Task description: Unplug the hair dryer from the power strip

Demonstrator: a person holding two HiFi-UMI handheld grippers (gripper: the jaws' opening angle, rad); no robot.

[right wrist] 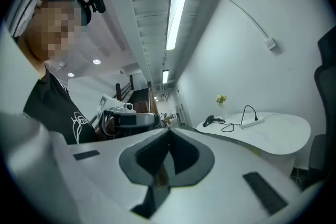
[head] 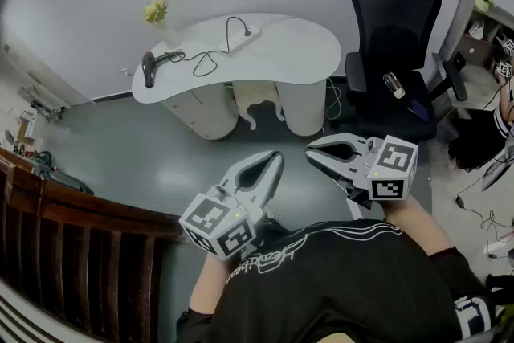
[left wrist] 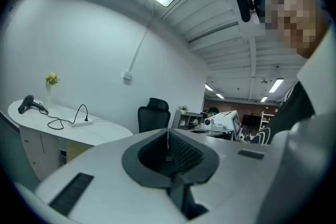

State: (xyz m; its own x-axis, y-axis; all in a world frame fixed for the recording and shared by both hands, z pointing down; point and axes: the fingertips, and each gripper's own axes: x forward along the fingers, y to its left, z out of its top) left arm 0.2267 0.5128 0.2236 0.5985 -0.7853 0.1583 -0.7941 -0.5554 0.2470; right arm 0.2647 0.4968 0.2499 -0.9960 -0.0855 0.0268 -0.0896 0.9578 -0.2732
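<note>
A black hair dryer (head: pixel 148 67) lies at the left end of a white curved table (head: pixel 305 52). Its black cable (head: pixel 207 59) runs to a white power strip (head: pixel 245 38), where the plug stands in a socket. Both grippers hover close to my chest, far from the table. My left gripper (head: pixel 275 159) is shut with nothing in it. The right gripper (head: pixel 312 150) beside it is shut and holds nothing either. The left gripper view shows the dryer (left wrist: pixel 26 104) and the strip (left wrist: pixel 82 124) far off. The right gripper view shows the dryer (right wrist: pixel 210 121) and the strip (right wrist: pixel 252 123) far off too.
A vase of yellow flowers (head: pixel 157 12) stands at the table's back left. A black office chair (head: pixel 393 52) with a bottle on its seat sits right of the table. A dark wooden railing (head: pixel 72 253) runs along the left. Grey floor lies between me and the table.
</note>
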